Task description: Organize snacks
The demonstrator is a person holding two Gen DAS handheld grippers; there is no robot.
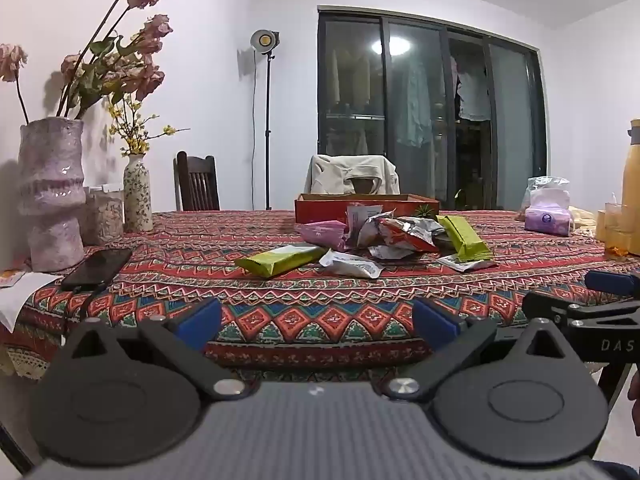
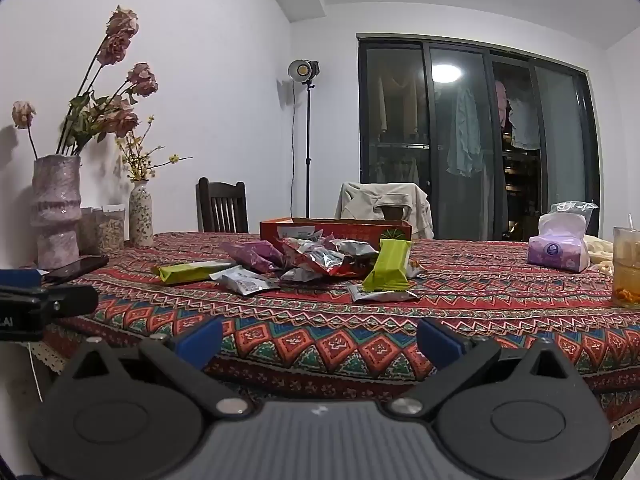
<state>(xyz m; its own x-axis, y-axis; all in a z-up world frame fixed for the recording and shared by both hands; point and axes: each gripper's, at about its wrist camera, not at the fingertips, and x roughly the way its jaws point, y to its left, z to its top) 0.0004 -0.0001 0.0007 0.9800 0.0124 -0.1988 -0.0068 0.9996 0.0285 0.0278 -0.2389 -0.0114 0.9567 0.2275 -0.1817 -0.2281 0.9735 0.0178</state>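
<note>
1. the snack packets (image 1: pixel 372 236) lay in a loose heap at the centre of both frames, on the patterned tablecloth (image 1: pixel 280 304), just in front of the red box (image 1: pixel 366 205).
2. one green packet (image 1: pixel 280 260) lay flat at the heap's left; another green packet (image 2: pixel 390 270) leaned on the pile at its right.
3. your left gripper (image 1: pixel 316 316) and right gripper (image 2: pixel 320 338) sat at the bottom of their frames, jaws spread wide and holding nothing, both well short of the heap.
4. you could have snagged two crinkled foil packets at once, since they overlapped.
5. the leaning green packet looked ready to slide if you nudged the pile.
6. a glass of drink (image 2: pixel 626 268) stood at the right edge and a phone (image 1: pixel 98 268) at the left; a wide swing could have hit either.
</note>
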